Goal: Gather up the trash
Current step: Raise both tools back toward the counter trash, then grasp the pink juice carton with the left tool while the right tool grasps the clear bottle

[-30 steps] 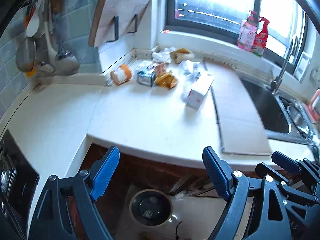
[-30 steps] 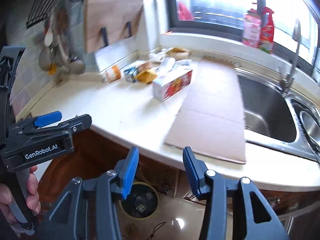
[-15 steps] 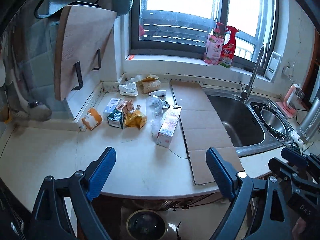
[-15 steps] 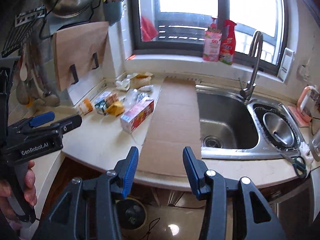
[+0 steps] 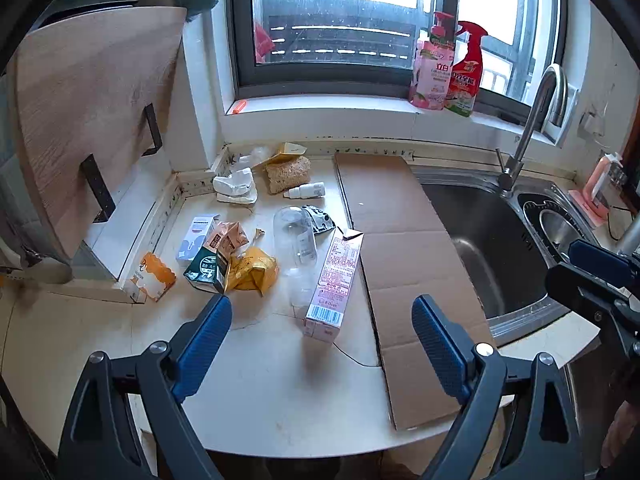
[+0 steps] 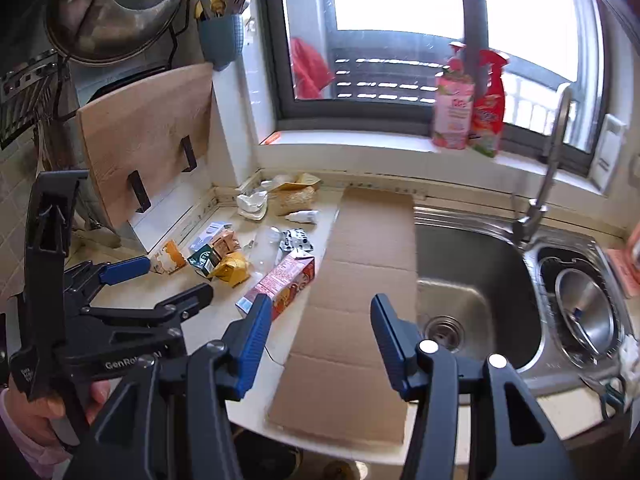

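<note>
Trash lies scattered on the white counter (image 5: 260, 380): a pink carton (image 5: 334, 286) lying flat, a clear plastic bottle (image 5: 297, 248), a yellow wrapper (image 5: 254, 274), a green carton (image 5: 206, 268), an orange-white packet (image 5: 150, 278), crumpled tissue (image 5: 236, 188). The carton also shows in the right wrist view (image 6: 280, 282). My left gripper (image 5: 320, 344) is open and empty, above the counter's front edge just short of the carton. My right gripper (image 6: 316, 340) is open and empty above a flattened cardboard sheet (image 6: 356, 312).
A steel sink (image 5: 488, 240) with a tap (image 5: 532, 120) sits right of the cardboard (image 5: 404, 272). A wooden cutting board (image 5: 88, 120) leans at the left wall. Two cleaner bottles (image 5: 448, 64) stand on the window sill. A pot lid (image 6: 116, 12) hangs above.
Both grippers have risen and tilted up from the floor bin below the counter edge to over the countertop, closer to the trash. Both stay open and empty.
</note>
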`<action>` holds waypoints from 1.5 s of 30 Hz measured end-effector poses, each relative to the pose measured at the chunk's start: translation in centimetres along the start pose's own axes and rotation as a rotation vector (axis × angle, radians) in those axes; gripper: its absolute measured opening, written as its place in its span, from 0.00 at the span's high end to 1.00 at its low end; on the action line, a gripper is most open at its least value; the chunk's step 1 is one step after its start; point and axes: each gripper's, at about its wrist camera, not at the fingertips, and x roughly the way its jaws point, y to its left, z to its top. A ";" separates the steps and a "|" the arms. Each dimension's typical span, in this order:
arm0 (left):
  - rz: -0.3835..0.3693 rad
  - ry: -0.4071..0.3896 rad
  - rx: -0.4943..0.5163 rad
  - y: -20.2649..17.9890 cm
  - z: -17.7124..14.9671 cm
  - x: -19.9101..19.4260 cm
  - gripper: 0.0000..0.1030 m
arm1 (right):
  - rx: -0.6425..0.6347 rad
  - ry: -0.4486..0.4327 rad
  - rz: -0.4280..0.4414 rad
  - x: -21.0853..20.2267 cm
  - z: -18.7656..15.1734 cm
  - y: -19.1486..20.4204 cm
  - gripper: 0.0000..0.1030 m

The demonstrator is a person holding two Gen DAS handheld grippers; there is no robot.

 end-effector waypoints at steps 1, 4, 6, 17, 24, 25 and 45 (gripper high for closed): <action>0.003 0.016 0.000 -0.1 0.3 0.9 0.12 | -0.003 0.013 0.016 1.1 0.4 -0.3 0.50; 0.019 0.076 0.002 -0.7 1.2 4.4 0.12 | -0.003 0.055 0.059 4.7 1.3 -1.4 0.50; 0.028 0.114 -0.006 -0.9 1.4 6.9 0.13 | 0.003 0.093 0.091 7.2 1.9 -2.3 0.50; 0.066 0.294 -0.082 -1.0 1.2 15.8 0.38 | -0.024 0.198 0.197 15.9 4.0 -4.6 0.50; 0.069 0.320 -0.094 -0.8 1.0 16.9 0.63 | -0.039 0.224 0.258 18.3 5.1 -3.9 0.50; 0.065 0.317 -0.102 -0.6 1.2 16.7 0.65 | -0.039 0.228 0.269 18.6 5.2 -3.7 0.50; 0.172 0.134 -0.295 5.3 0.1 5.2 0.66 | -0.066 0.311 0.402 23.1 6.4 1.0 0.50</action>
